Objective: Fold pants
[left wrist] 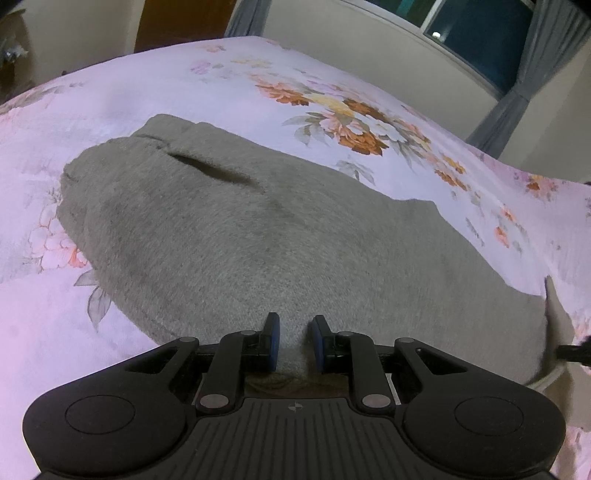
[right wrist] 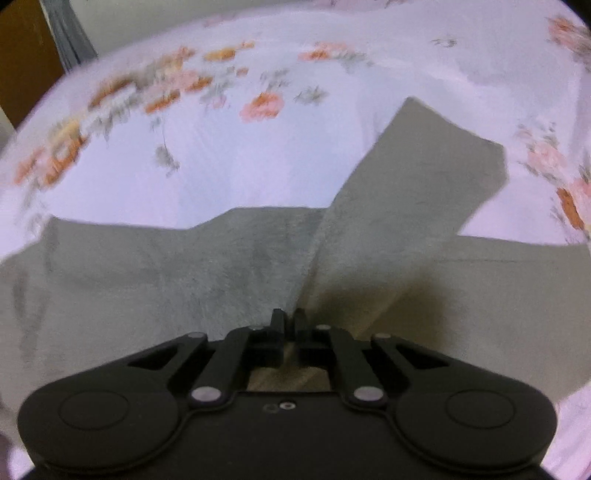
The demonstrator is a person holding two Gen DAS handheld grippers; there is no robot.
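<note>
Grey fleece pants (left wrist: 236,236) lie on a floral bedsheet (left wrist: 155,92), waistband and a pocket slit at the far left. My left gripper (left wrist: 294,332) sits at the near edge of the pants, its blue pads a narrow gap apart with a ridge of grey cloth pinched between them. In the right wrist view my right gripper (right wrist: 289,320) is shut on the pants (right wrist: 155,273), and a leg panel (right wrist: 417,184) rises from it, lifted and angled up to the right. The right gripper's tip shows at the right edge of the left wrist view (left wrist: 576,349).
The bed fills both views. Beyond it stand a wall (left wrist: 369,40), a dark window (left wrist: 480,40) with grey curtains (left wrist: 517,99) and a brown door (left wrist: 181,22). The right wrist view is motion-blurred.
</note>
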